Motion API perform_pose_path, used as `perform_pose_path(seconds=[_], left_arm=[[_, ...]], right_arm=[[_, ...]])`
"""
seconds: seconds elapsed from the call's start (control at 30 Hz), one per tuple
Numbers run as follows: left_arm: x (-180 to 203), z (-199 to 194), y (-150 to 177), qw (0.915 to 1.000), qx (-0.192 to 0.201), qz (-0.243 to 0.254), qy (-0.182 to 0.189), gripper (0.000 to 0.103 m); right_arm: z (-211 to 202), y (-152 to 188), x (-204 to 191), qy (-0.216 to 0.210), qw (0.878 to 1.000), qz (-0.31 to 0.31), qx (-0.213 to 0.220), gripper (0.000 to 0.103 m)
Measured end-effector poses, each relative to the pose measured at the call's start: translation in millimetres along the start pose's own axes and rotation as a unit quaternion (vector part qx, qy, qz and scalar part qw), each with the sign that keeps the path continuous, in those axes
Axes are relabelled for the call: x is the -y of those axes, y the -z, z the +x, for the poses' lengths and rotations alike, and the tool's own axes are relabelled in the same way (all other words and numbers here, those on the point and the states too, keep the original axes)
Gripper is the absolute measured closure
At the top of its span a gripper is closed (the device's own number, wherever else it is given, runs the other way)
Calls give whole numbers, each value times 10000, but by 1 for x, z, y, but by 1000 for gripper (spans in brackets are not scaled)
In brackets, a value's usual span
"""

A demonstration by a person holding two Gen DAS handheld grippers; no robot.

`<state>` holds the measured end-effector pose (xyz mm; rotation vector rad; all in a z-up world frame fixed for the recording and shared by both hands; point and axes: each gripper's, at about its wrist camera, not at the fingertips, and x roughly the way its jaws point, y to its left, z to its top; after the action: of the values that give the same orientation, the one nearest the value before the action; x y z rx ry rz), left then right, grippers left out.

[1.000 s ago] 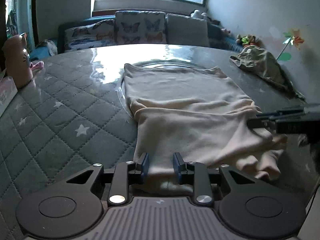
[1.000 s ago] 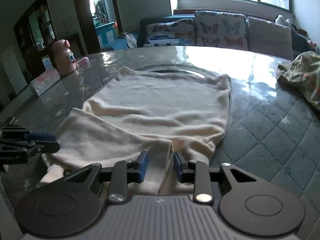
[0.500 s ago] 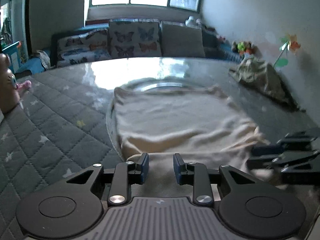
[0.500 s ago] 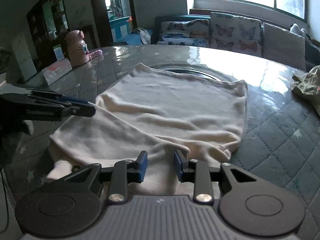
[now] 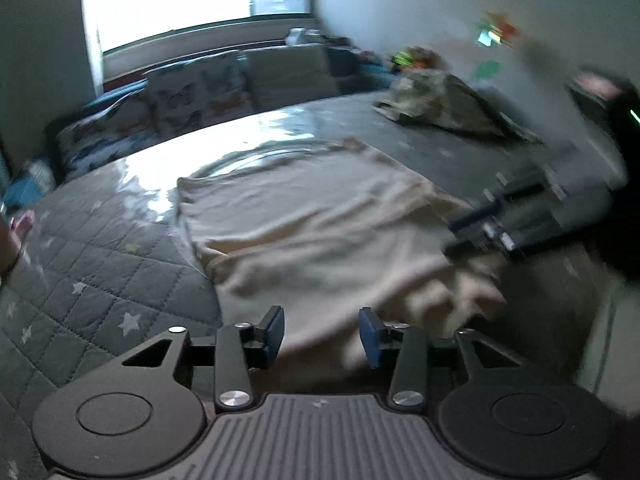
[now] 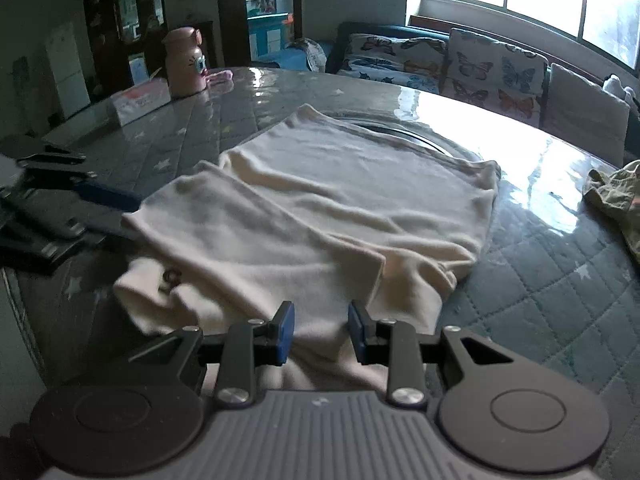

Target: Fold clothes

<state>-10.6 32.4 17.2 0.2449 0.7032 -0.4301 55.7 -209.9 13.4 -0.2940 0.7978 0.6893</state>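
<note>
Since the earlier frame: left gripper (image 5: 321, 330) swung sideways, jaws opening, cloth between but loose. Right gripper (image 6: 319, 333): jaws part-open, cream garment (image 6: 320, 208) between them, grip uncertain. Garment lies half-folded on quilted table (image 6: 560, 300), 12 o'clock. Step: releasing fold. Next: regrasp for another fold.

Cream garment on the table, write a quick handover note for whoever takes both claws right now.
Left claw: jaws opening, cloth edge between them, no longer pinched.
Right claw: narrow gap, cloth between the pads; looks gripped.
Cream garment: flat on the quilted table, near part doubled over, near corner bunched.
Second garment: crumpled at the far side, untouched.
Done: first fold roughly laid.
Left: release, smooth, finish folding, then the other one.
</note>
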Motion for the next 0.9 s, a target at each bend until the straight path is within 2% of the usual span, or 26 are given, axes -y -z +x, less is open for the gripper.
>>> perform_pose_path(seconds=[0.1,0.23,0.37,0.47,0.57,0.6,0.63,0.7,0.9], left_arm=[[16,-4,11,9985,11,555,37,53],[28,2,18,9962,-40,855,157,53],[38,13,20,9933,62,1153,44,54],[40,18,17,9932,171,1146,74,55],[42,22,15,9928,292,1151,125,68],[43,23,14,9926,335,1156,144,80],[43,23,12,9928,362,1133,159,84],[40,24,8,9938,432,1011,134,89],[23,28,-16,9971,512,530,176,92]], right_arm=[[-3,3,0,50,9999,-71,-52,74],[-10,6,0,90,9999,-118,-53,74],[-19,10,-1,103,9996,-246,-47,73],[-26,14,-4,96,9992,-388,-28,64],[-33,19,-11,81,9977,-676,29,60],[-34,20,-14,67,9968,-790,49,60],[-36,22,-18,42,9954,-950,69,58],[-39,25,-26,10,9922,-1239,117,47],[-36,31,-46,27,9800,-1965,322,42]])
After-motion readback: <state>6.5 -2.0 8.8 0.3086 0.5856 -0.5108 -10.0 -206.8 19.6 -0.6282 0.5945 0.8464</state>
